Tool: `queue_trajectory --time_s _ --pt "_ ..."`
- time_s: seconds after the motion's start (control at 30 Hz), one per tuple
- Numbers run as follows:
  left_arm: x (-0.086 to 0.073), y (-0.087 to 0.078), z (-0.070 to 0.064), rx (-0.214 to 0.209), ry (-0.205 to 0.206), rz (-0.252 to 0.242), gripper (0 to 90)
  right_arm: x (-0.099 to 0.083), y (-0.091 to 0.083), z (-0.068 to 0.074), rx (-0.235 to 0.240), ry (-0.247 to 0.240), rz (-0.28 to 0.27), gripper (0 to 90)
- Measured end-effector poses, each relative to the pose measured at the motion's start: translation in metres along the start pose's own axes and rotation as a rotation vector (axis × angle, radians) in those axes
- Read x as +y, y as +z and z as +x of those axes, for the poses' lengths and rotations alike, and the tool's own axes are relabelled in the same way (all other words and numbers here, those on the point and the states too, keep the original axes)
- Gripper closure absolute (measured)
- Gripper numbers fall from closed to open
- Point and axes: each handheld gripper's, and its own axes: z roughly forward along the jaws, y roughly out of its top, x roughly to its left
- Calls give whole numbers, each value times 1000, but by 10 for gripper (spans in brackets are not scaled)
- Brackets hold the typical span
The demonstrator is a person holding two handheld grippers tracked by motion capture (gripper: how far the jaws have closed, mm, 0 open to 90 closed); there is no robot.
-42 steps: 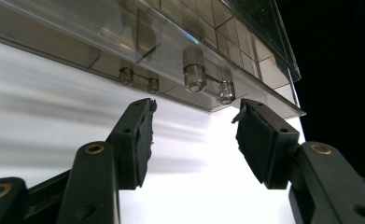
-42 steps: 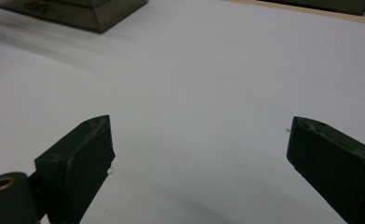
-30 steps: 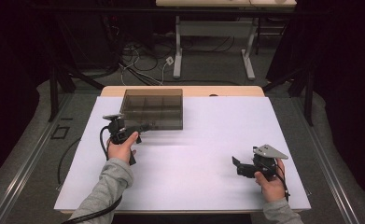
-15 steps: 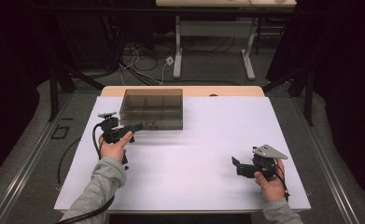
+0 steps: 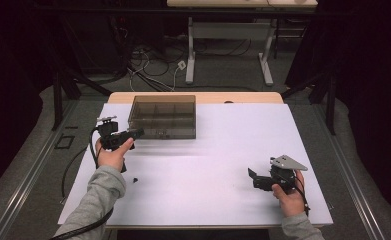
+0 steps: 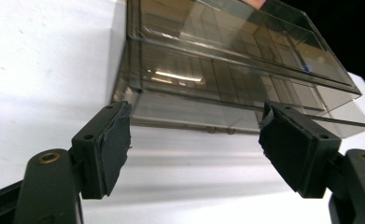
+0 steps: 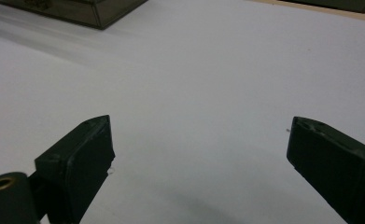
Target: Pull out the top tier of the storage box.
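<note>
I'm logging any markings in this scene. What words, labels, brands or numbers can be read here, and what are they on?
None: no readable text in any view.
The smoky clear compartment box bears no label or print.
The left gripper and right gripper show plain black jaws without markings.
The white table is unmarked.

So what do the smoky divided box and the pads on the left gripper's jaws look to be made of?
Smoke-tinted transparent compartment box: apparently hard glossy plastic; dividers show through and light glints off its wall. Black jaw pads of the left gripper: matte, rubbery or foam-like, with rough frayed edges.

Left gripper (image 5: 133,134) moved closer to box (image 5: 163,116).
</note>
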Motion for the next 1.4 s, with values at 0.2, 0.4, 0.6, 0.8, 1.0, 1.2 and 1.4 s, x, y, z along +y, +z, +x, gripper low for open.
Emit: queue_trajectory --time_s 0.2,0.4,0.6,0.8,1.0,1.2,1.4 --pt "16 -10 2 41 46 -12 285 0 0 0 -1 2 2 66" --pt "25 -14 -2 66 97 -7 329 0 1 1 2 0 3 66" --pt "32 -13 -6 94 137 5 371 0 0 2 3 10 9 66" --pt "38 -10 -8 116 182 15 406 -1 1 1 4 6 9 66" --pt "39 -6 -10 127 211 27 427 -1 2 1 1 6 3 66" --pt "42 -4 -7 123 186 39 459 -1 2 2 8 9 10 66" --pt "43 -3 -5 135 197 35 517 -1 2 2 8 10 11 66"
